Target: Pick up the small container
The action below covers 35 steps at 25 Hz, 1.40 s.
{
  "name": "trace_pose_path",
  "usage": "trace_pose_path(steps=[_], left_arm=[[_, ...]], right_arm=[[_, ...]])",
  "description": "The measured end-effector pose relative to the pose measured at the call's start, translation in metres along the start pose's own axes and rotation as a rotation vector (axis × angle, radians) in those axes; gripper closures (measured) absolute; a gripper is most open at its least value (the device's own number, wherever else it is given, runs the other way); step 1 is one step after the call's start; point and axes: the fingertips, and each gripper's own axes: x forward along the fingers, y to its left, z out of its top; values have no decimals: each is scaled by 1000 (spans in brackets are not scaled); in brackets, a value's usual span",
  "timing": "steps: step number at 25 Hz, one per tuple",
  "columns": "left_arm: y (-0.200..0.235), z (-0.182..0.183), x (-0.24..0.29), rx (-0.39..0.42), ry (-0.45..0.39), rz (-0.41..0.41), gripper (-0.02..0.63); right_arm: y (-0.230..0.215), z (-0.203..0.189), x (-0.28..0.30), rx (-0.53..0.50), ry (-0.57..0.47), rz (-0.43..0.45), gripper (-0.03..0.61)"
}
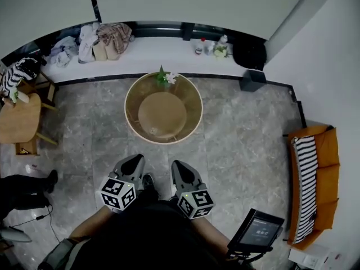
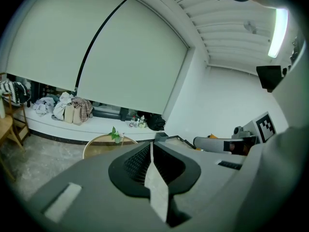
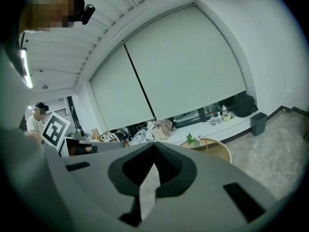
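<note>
Left gripper (image 1: 135,158) and right gripper (image 1: 178,165), fingers (image 2: 133,166) closed on nothing, hover side by side just short of the round table (image 1: 129,102), plant (image 1: 165,77) at its far edge.

1. Left grey plastic gripper with its marker cube (image 1: 132,163): jaws pressed together, empty, pointing 12 o'clock, tipped slightly down.
2. Right grey plastic gripper (image 1: 181,170): same state, just beside it at 3 o'clock.

1. Holds left gripper (image 1: 135,161) and right gripper (image 1: 176,166) side by side, low in frame, pointing toward a round worktop (image 1: 188,94).
2. Shows a small plant (image 1: 165,77) at the worktop's far rim.
3. Takes in a ledge (image 1: 157,55) beyond, with clothes (image 1: 104,38) and bottles (image 1: 201,46).
4. Catches an orange sofa (image 1: 326,173) at right.
</note>
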Motion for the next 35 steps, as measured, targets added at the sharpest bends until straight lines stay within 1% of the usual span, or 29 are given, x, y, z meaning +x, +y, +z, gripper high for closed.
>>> trace_pose_path(steps=[4, 8, 14, 18, 22, 28, 35], left_arm=[[17, 10, 13, 8, 3, -24, 611], [28, 11, 23, 5, 19, -34, 611], [35, 8, 54, -13, 63, -30, 611], [48, 15, 76, -18, 71, 12, 611], [57, 26, 103, -36, 70, 64, 611], [64, 52, 152, -49, 50, 113, 611], [69, 53, 184, -84, 46, 141, 611]], right_arm=[[0, 4, 19, 4, 2, -19, 581], [-4, 2, 30, 20, 9, -29, 581], [-29, -1, 48, 60, 38, -32, 581], [-47, 3, 74, 70, 59, 6, 581], [-67, 21, 100, 64, 72, 56, 581], [-105, 45, 137, 53, 107, 121, 581], [-135, 50, 159, 58, 148, 164, 581]])
